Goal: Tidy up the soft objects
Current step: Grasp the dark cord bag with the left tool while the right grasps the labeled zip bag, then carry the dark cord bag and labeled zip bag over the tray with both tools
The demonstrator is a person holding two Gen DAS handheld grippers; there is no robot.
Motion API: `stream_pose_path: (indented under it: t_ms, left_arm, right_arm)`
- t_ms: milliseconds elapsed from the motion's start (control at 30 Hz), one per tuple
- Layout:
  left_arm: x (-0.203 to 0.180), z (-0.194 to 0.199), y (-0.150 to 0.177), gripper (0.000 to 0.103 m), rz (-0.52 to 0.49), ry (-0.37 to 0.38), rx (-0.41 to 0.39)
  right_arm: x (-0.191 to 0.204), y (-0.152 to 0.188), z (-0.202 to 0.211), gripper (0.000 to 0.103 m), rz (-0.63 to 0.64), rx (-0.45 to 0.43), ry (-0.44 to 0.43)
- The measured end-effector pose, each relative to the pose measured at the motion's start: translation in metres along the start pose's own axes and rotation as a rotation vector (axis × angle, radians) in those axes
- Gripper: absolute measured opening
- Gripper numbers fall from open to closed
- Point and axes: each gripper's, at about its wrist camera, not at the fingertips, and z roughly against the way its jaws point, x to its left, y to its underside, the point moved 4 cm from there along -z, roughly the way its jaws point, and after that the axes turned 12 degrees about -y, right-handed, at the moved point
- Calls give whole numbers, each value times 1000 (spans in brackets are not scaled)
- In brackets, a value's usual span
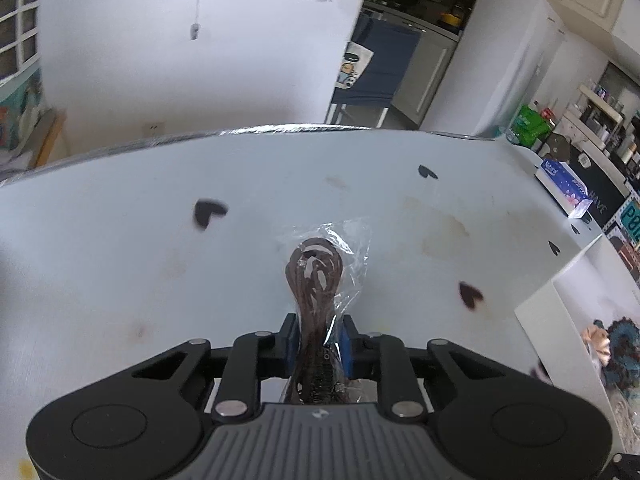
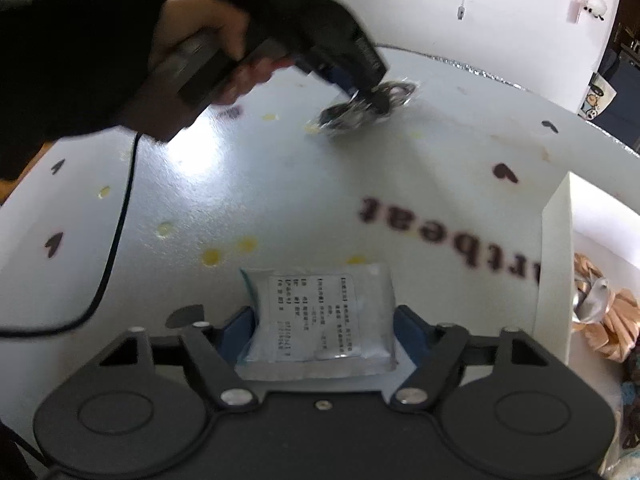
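Note:
My left gripper (image 1: 318, 344) is shut on a bundle of brown cord in a clear plastic bag (image 1: 314, 276), which sticks out ahead over the white table (image 1: 120, 260). The right wrist view shows that same left gripper (image 2: 372, 96) in a person's hand, blurred, with the bagged cord (image 2: 360, 110) low over the table. My right gripper (image 2: 322, 332) has its blue pads against both sides of a white packet with a printed label (image 2: 320, 316), which lies flat on the table (image 2: 280, 184).
A white box (image 1: 560, 320) stands at the table's right side with scrunchies (image 2: 616, 320) inside; its near wall (image 2: 556, 240) is close to my right gripper. A tissue box (image 1: 564, 188) sits at the far right edge. A black cable (image 2: 120, 220) trails across the left.

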Motion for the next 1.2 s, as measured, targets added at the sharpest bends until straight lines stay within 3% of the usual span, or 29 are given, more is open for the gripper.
stream_pose_path:
  t_ms: [233, 400, 633, 800, 833, 867, 900, 1200]
  left_arm:
    - [7, 32, 31, 21, 52, -11, 5]
    - [8, 57, 51, 21, 91, -7, -11]
    - [16, 88, 76, 21, 142, -24, -20]
    - [25, 105, 93, 21, 194, -50, -20]
    - [25, 108, 95, 21, 199, -59, -22]
    - [26, 110, 98, 21, 203, -66, -24]
    - [26, 113, 100, 21, 209, -71, -26]
    - [18, 144, 106, 21, 216, -102, -71]
  right_arm:
    - [6, 4, 4, 69, -27, -3, -1]
    - [1, 4, -2, 87, -15, 5, 7]
    - [-2, 1, -13, 96, 7, 2, -22]
    - [0, 0, -9, 83, 14, -3, -9]
    - [-1, 0, -7, 79, 4, -7, -9]
    - [-1, -1, -5, 67, 1, -14, 7]
    - [-2, -2, -3, 65, -14, -21, 4]
    - [8, -11, 20, 62, -50, -86, 21]
